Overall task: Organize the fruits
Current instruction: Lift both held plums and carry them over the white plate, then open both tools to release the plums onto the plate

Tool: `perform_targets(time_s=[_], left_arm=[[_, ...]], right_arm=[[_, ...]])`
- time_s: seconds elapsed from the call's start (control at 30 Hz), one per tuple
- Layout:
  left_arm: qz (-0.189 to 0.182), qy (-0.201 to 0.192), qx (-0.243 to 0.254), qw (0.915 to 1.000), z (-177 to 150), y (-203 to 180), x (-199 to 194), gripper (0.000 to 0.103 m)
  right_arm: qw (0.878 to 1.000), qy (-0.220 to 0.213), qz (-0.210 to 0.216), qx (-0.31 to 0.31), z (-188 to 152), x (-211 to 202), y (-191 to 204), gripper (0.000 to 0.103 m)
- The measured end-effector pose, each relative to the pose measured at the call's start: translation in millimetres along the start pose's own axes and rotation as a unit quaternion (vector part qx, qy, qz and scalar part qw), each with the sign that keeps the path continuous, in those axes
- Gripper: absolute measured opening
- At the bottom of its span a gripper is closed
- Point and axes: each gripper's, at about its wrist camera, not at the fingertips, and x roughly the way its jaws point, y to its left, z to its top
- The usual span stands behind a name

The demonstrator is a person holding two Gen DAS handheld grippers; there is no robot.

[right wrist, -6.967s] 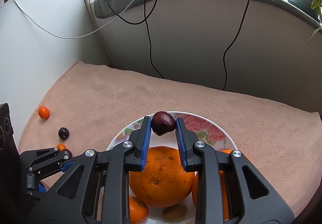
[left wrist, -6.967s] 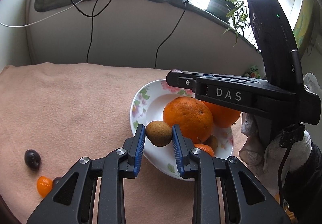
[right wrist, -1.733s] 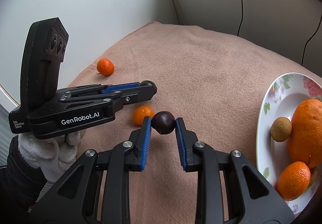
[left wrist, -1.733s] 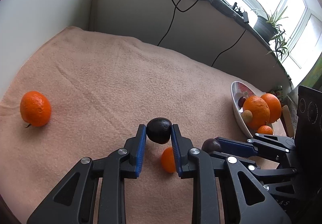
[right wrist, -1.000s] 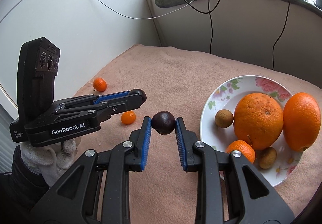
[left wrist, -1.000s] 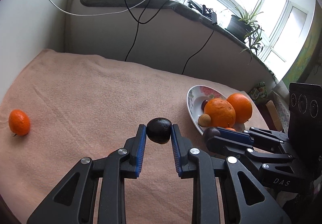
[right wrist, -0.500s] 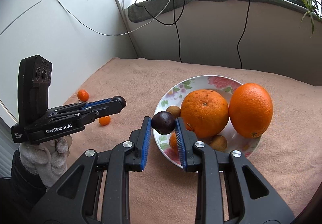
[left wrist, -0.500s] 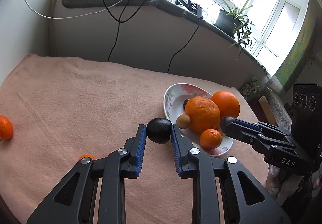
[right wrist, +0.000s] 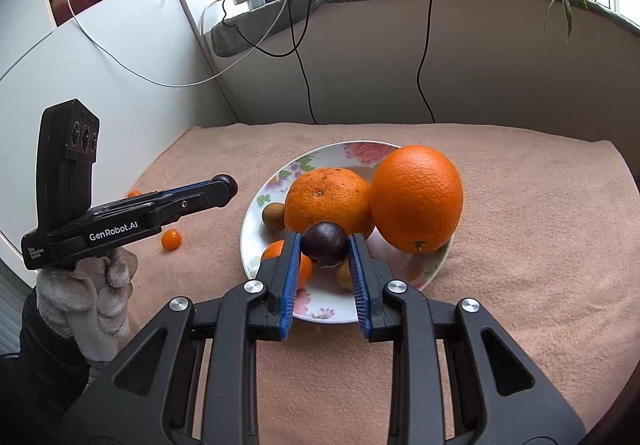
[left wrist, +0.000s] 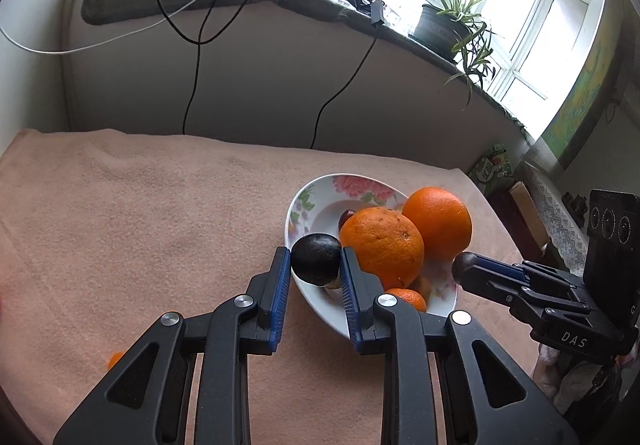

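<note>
each claw gripped a small dark plum — left claw (left wrist: 315, 272), right claw (right wrist: 324, 260) — over the plate's (right wrist: 256, 213) near edge; soft, smooth-skinned, best pinched gently across the middle.

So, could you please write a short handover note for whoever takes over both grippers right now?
Left gripper: shut on a dark fruit, held at the near rim of the floral plate.
Right gripper: shut on a dark plum, held over the plate's near side.
Done: two large oranges and several small fruits lie in the plate.
Left: release both held fruits into the plate, then fetch the small orange fruits from the blanket.
</note>
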Motion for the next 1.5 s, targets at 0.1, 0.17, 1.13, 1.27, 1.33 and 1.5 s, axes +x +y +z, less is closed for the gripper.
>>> perform_targets(time_s=[0.1,0.17,1.13,1.27,1.33,1.5], left_arm=[[0.000,0.002,-0.001,1.0000,4,-1,7,0.023],[0.000,0.004,-0.003,1.0000,7,-1,11,0.023],[0.004,0.014,0.013,0.9998,21,-11,33,0.024],[0.004,0.014,0.014,0.9998,21,-12,33,0.027],[0.002,0.012,0.015,0.9998,21,-13,31,0.038],[0.006,0.006,0.025,0.9997,21,-17,27,0.055]], right_arm=[[1.000,0.003,-0.001,0.003,-2,0,-5,0.026],[1.000,0.004,0.000,0.004,-2,1,-8,0.026],[1.000,0.018,0.008,0.007,-5,14,-6,0.026],[1.000,0.021,0.012,0.007,-5,15,-6,0.026],[1.000,0.022,0.012,0.006,-5,14,-7,0.027],[1.000,0.018,0.011,0.006,-5,11,-5,0.050]])
